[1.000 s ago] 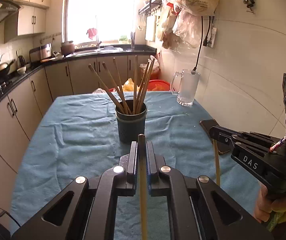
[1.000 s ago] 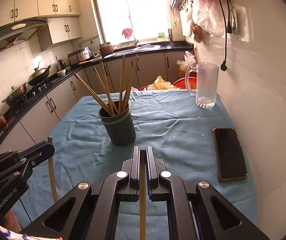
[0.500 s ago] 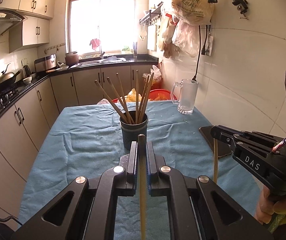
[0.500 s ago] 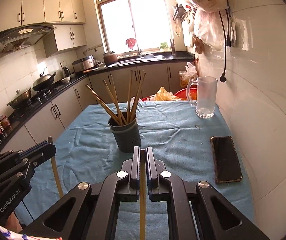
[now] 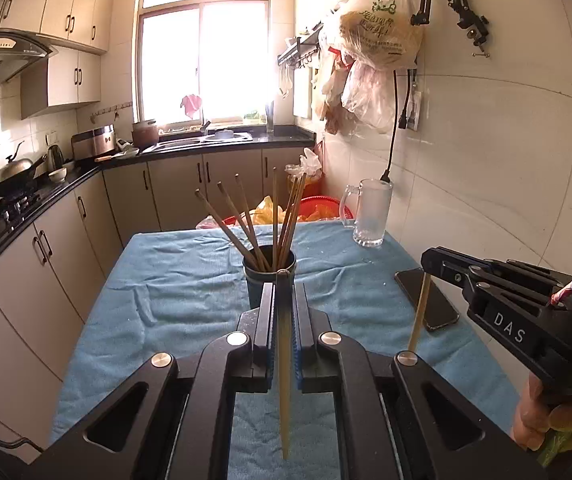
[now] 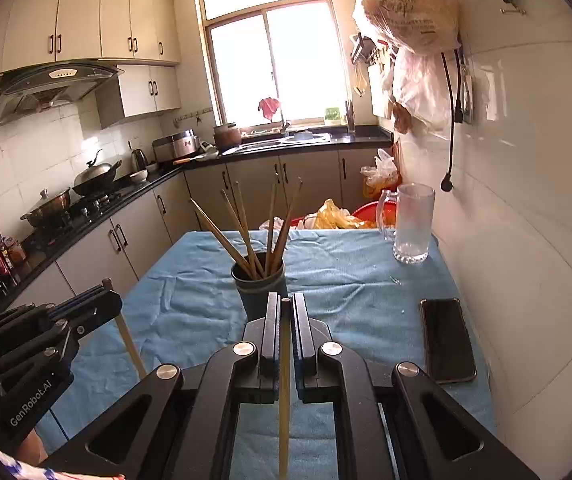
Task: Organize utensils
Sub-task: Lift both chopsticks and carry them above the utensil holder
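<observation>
Pinching one chopstick [image 5: 283, 364] per gripper [image 5: 283, 292]

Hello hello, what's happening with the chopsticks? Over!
Left gripper shut on chopstick. Right gripper shut on another chopstick. Holder cup ahead, nothing blocking.

Both grippers w/ chopsticks lifted; holder [image 5: 269, 280] now lower in view.

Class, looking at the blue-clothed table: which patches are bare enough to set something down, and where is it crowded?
Bare: the blue cloth left of the chopstick holder, and the stretch between holder and phone. Crowded: the right edge by the wall, where the phone and glass mug sit.
</observation>
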Tool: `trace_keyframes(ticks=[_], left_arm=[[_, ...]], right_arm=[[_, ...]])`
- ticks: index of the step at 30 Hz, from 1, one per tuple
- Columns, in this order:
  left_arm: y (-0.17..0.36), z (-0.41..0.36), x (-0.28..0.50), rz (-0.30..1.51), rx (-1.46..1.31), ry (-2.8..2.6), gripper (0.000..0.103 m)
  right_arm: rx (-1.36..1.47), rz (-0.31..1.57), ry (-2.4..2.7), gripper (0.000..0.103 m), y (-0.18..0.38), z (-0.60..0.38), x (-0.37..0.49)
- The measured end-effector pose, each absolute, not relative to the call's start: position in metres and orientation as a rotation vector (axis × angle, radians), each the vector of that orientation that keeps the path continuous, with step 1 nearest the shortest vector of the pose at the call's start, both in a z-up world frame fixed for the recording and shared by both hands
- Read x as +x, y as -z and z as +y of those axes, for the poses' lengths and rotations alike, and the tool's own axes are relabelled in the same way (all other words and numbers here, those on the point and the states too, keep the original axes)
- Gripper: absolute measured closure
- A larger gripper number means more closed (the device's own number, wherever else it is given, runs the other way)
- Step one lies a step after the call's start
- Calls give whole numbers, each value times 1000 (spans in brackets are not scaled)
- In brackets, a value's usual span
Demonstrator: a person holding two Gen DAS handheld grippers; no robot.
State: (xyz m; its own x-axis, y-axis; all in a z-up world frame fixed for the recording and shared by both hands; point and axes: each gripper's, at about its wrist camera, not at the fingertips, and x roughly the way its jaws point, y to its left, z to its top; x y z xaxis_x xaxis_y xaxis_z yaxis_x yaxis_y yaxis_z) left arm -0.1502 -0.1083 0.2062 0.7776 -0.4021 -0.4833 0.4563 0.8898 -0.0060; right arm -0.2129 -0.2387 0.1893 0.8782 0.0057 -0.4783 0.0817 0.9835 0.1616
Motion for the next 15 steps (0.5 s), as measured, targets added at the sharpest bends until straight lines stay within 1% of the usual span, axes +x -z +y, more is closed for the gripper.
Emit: trace_keyframes(ticks=[15], left_arm=[[-240, -107, -129, 425, 103, 445, 96]], right_arm=[[161, 448, 23, 98, -215, -235, -199]])
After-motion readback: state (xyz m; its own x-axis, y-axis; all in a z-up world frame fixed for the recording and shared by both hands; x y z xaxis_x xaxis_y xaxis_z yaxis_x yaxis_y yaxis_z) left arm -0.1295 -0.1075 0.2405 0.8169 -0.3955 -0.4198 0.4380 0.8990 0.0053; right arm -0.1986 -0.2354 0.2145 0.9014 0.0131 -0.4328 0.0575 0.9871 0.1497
